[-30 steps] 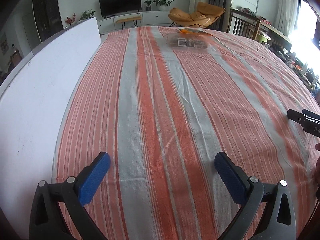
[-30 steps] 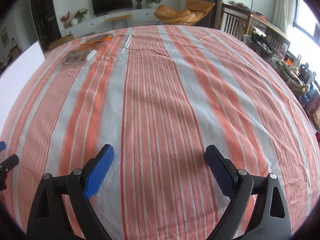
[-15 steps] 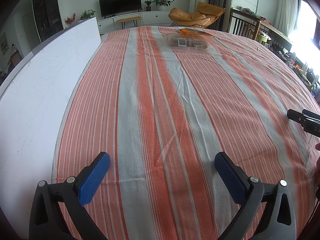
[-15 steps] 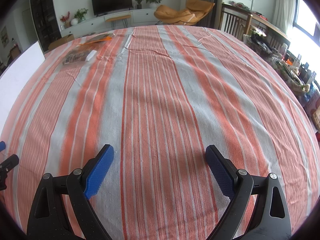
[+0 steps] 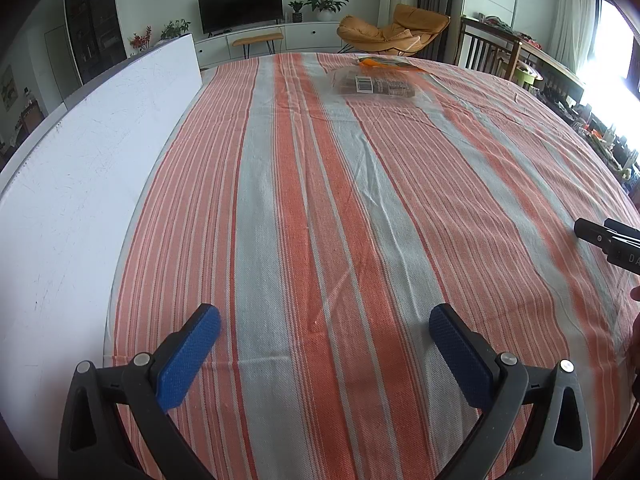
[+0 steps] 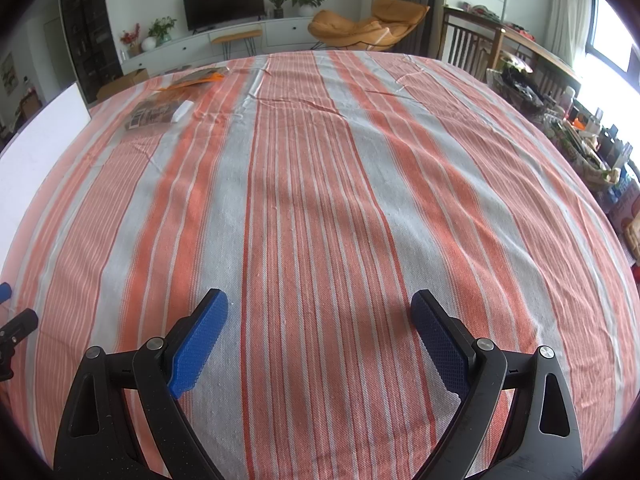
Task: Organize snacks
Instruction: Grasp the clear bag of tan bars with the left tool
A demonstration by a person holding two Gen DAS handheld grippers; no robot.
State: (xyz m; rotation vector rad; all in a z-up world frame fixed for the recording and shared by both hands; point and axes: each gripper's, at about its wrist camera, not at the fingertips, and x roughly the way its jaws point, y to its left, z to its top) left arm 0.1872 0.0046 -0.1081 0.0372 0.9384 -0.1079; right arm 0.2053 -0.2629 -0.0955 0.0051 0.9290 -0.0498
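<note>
Two hand-held grippers hover low over a table draped in an orange, grey and white striped cotton tablecloth (image 5: 320,208). The left gripper (image 5: 325,344), with black arms and blue textured pads, has its jaws spread wide with nothing between them. The right gripper (image 6: 319,336), of the same build, is equally wide apart and empty; part of it shows at the right edge of the left wrist view.

The snacks lie at the far end of the cloth, well apart from both grippers: a flat clear-wrapped snack packet with a white barcode label (image 5: 374,85) and, just behind it, an orange snack wrapper (image 5: 384,63). Whether the two touch cannot be told.

A white flat board (image 5: 84,160) runs along the table's left edge. Beyond the table stand a black television (image 5: 240,7) and a tan leather lounge chair (image 5: 394,30).
</note>
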